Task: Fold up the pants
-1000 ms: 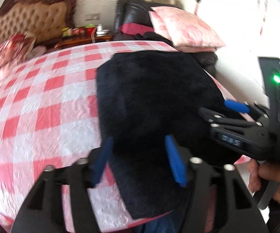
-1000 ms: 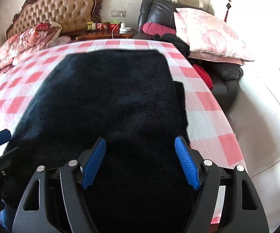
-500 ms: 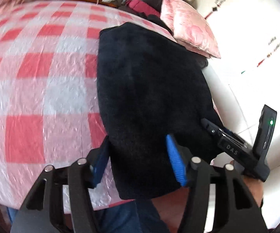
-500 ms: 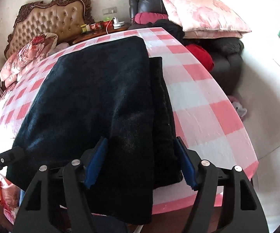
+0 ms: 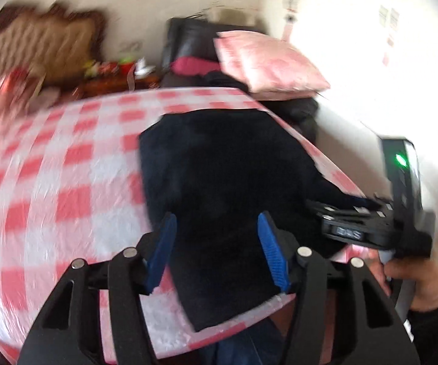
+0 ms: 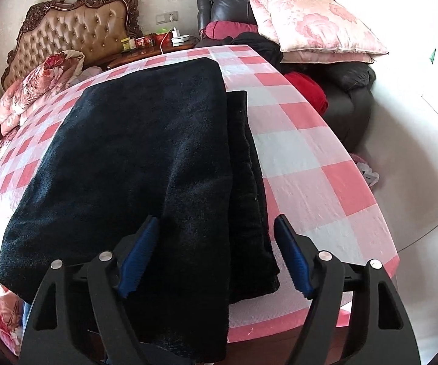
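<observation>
The black pants (image 6: 146, 164) lie folded on the red-checked table (image 6: 316, 164), near edge overhanging, with the left gripper (image 5: 215, 249) spread above them, pinching nothing, and the right gripper (image 6: 215, 258) opening, its pads clear of the cloth.

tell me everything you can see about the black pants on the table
The black pants look like thick, fuzzy fleece, folded into a long stack on the pink-and-white checked tablecloth. A narrower lower layer shows along their right side, and the near end hangs over the table edge. They sit between the blue pads of the right hand-held gripper, whose jaws are opening; nothing visibly grips them.
</observation>
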A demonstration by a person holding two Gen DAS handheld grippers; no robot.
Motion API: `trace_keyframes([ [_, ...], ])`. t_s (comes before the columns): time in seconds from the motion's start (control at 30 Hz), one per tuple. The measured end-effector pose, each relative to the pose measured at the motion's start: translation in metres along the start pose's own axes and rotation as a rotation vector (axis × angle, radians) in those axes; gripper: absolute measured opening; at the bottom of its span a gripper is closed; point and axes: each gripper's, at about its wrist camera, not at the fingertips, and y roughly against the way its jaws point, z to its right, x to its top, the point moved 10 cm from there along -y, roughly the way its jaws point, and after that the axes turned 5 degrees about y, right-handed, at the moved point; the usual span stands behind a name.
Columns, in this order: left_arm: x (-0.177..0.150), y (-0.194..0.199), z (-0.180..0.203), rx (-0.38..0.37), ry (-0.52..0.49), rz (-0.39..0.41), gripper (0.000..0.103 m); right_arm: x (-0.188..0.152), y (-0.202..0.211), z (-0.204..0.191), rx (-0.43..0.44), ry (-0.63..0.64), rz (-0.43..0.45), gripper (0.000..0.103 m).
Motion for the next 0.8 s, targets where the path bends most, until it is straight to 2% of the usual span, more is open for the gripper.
trace_keyframes([
  [0.17, -0.019, -0.028, 0.007, 0.001, -0.018, -0.119, 0.053, -0.002, 0.000, 0.001, -0.012, 0.003, -0.008, 0.075],
  [0.27, -0.020, -0.030, 0.003, -0.014, 0.012, -0.129, 0.053, -0.003, 0.000, 0.000, -0.026, 0.016, -0.010, 0.079],
  [0.5, -0.027, -0.034, 0.002, -0.003, -0.002, -0.138, 0.054, -0.003, -0.001, 0.001, -0.040, 0.016, -0.011, 0.082],
  [0.63, -0.028, -0.035, 0.001, -0.025, 0.034, -0.150, 0.054, -0.004, 0.000, 0.000, -0.044, 0.023, -0.014, 0.083],
  [0.8, -0.022, -0.030, -0.001, -0.014, 0.009, -0.135, 0.054, -0.006, 0.001, 0.000, -0.043, 0.023, -0.017, 0.084],
])
